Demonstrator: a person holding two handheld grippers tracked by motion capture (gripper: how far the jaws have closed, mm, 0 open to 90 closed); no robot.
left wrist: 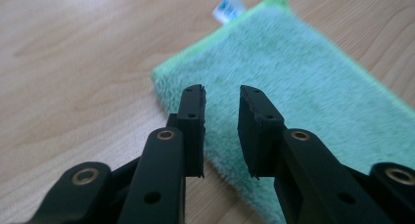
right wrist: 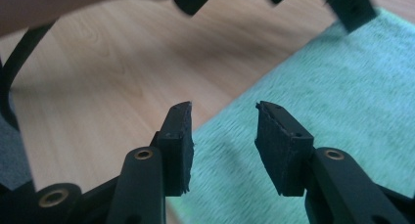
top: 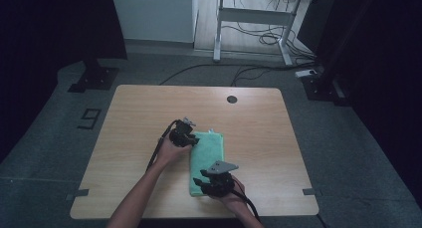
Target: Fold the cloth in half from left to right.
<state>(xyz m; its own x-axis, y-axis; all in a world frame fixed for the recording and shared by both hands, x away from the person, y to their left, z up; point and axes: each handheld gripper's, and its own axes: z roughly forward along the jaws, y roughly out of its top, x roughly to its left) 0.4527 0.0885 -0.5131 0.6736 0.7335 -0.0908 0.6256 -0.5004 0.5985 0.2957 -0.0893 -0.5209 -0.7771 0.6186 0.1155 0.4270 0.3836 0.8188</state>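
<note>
Left gripper (top: 191, 133) hovered at the far left corner of the green cloth (top: 210, 156), jaws apart, nothing clamped. Right gripper (top: 203, 180) sat at the cloth's near edge, jaws also apart over the pile. Cloth lay folded flat mid-table (top: 139, 108).

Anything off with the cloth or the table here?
Nothing stands out. The green cloth lies folded flat on the table, white tag at one corner. Left gripper and right gripper are open over its edge.
</note>
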